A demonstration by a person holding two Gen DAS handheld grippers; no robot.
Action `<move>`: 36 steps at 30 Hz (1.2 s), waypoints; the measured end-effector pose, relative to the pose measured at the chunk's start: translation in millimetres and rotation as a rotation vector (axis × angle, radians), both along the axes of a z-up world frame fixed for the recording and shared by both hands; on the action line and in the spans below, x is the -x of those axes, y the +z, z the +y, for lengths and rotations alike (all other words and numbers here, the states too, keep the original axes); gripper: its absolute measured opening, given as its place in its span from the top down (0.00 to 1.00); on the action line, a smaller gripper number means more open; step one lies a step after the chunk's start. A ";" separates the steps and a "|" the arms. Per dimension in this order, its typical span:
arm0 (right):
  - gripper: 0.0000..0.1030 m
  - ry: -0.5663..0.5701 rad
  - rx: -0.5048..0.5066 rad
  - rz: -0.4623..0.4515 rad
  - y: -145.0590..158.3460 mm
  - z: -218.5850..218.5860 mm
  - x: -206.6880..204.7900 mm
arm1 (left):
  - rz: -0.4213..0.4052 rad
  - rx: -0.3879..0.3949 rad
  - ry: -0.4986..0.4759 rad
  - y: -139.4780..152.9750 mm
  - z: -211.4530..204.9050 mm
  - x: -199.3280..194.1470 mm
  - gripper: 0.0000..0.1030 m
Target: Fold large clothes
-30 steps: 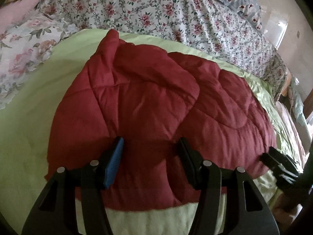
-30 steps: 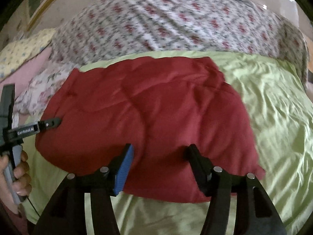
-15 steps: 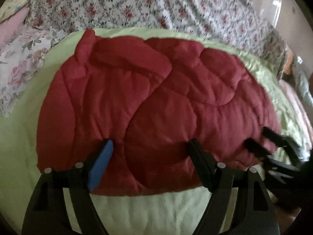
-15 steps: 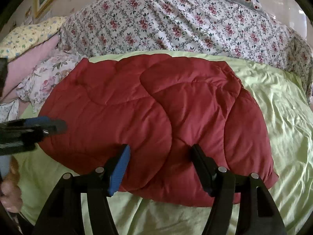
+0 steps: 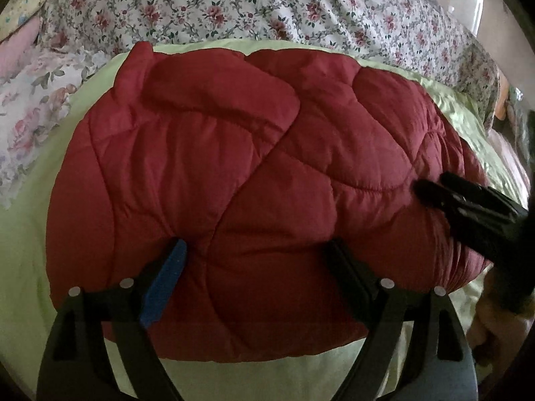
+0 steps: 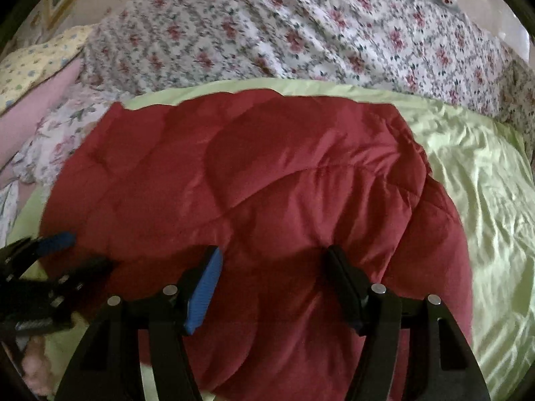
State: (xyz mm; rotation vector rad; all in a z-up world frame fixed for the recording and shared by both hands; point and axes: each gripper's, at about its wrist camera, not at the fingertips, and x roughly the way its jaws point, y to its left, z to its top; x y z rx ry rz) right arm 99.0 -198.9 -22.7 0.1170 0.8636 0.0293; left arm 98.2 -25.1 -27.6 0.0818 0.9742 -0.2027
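Both wrist views look closely down across the red quilt (image 5: 254, 180), the right view somewhat blurred.

We're in a home bedroom here. There's a bed under a pale green sheet (image 6: 468, 173), a rose-print floral duvet (image 5: 267, 3) bunched behind, and pillows (image 6: 36, 63) stacked at the left.

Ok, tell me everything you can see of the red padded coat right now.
The red padded coat is puffy, quilted in curved stitched panels, with a smooth, slightly shiny fabric. It lies folded into a thick rounded bundle on the green sheet, near edge facing both grippers, floral bedding beyond it. The left gripper and right gripper are both open over its near edge; whether their tips touch the fabric is unclear.
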 end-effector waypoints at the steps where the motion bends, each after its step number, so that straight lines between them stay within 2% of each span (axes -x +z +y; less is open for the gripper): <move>1: 0.37 -0.005 -0.013 -0.008 -2.9 -3.2 -0.9 | -0.002 -0.007 -0.001 1.9 -0.8 0.4 0.16; 5: 0.37 0.001 -0.012 -0.051 -9.0 -4.4 3.0 | -0.035 0.004 0.005 13.4 3.8 -6.5 0.16; 7: 0.37 0.014 0.004 -0.064 -9.9 -3.0 5.3 | -0.039 0.012 0.047 15.9 14.6 -20.6 0.16; 10: 0.39 0.016 -0.018 -0.066 -9.0 -6.0 7.0 | -0.029 0.018 0.120 9.7 33.3 -42.8 0.16; 13: 0.39 0.012 -0.047 -0.071 -5.4 -12.1 8.6 | -0.001 0.065 0.128 -2.0 45.6 -57.2 0.15; 18: 0.39 -0.022 0.000 -0.073 -0.5 -19.0 12.2 | -0.032 0.021 0.135 -9.4 37.3 -53.4 0.12; 32: 0.39 -0.034 0.020 -0.064 -8.4 -17.8 12.5 | -0.032 0.021 0.157 -4.6 35.8 -50.3 0.11; 36: 0.39 -0.040 0.018 -0.058 -9.0 -17.8 12.9 | -0.039 0.020 0.136 -5.0 37.1 -48.0 0.11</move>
